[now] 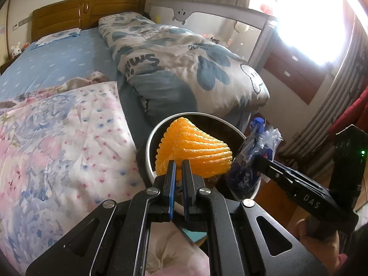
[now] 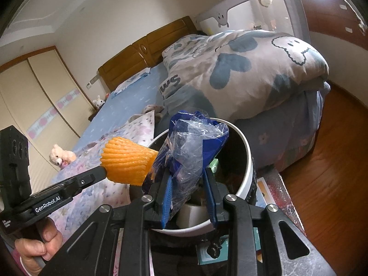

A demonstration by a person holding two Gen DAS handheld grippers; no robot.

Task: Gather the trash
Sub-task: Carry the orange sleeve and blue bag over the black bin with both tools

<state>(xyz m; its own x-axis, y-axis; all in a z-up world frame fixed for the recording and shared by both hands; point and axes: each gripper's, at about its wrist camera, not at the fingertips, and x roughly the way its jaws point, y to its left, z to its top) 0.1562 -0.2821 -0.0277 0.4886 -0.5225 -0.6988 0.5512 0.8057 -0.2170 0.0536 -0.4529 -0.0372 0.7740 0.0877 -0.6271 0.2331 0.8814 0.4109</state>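
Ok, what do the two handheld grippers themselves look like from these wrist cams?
Both are matte black linkage frames with silver pivot bolts and blue ribbed pads lining the jaws. The left gripper reads "GenRobot.AI" in white on its side. The right gripper reads "DAS" and shows a small green light on its rear block.

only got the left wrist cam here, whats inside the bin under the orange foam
Observer: The right wrist view looks into the white bin: a green packet lies against its inner wall.
Operator: is the right gripper really holding the blue wrapper
Observer: Yes, the right gripper has its pads pressed on the crumpled blue wrapper above the bin mouth.
Operator: anything under the bin
Observer: The bin stands on a sparkly red mat on the wood floor.
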